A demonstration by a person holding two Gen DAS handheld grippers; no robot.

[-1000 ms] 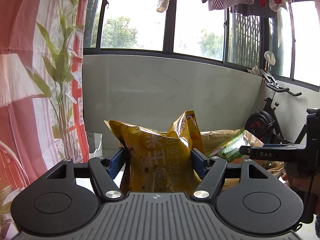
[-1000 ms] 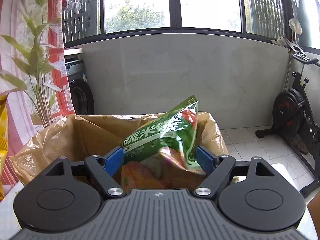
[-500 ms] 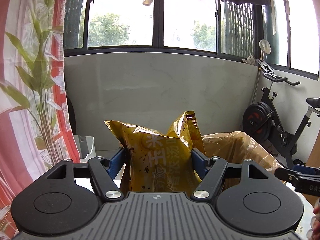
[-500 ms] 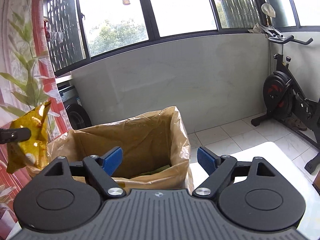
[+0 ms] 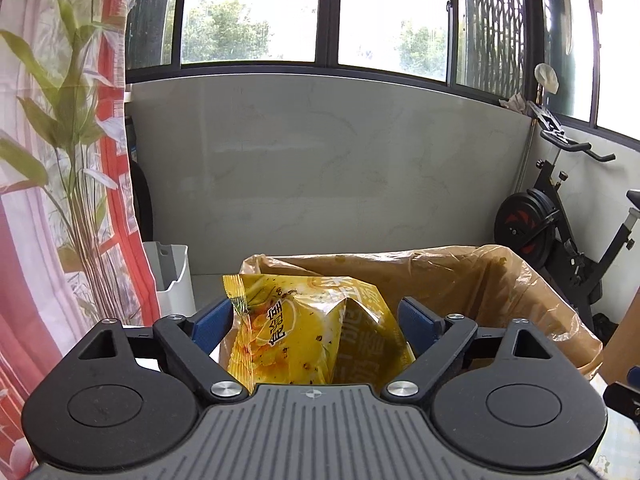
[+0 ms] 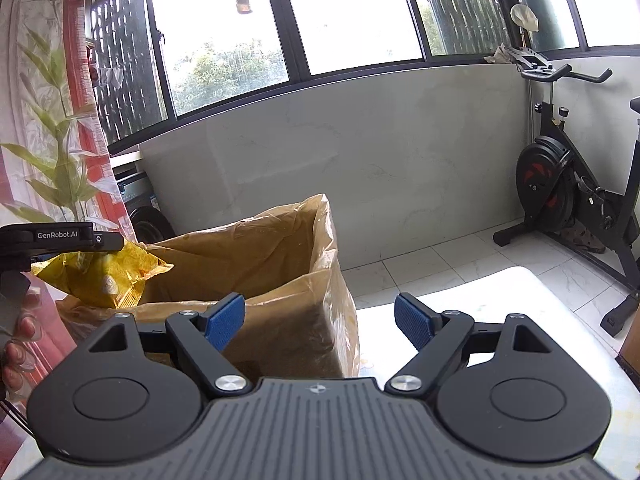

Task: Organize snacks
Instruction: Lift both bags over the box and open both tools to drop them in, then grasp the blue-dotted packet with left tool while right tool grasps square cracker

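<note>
Crumpled yellow snack bag (image 5: 316,332), upright

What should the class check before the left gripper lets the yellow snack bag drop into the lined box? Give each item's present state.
1. The yellow snack bag sits between the left gripper fingers: ok.
2. Grip is firm: cannot tell; the fingers are spread wide.
3. Bag is over the lined box opening: cannot tell; it is near the rim.
4. The right gripper is open and empty: ok.
5. Room inside the box: cannot tell; its bottom is hidden.
</note>
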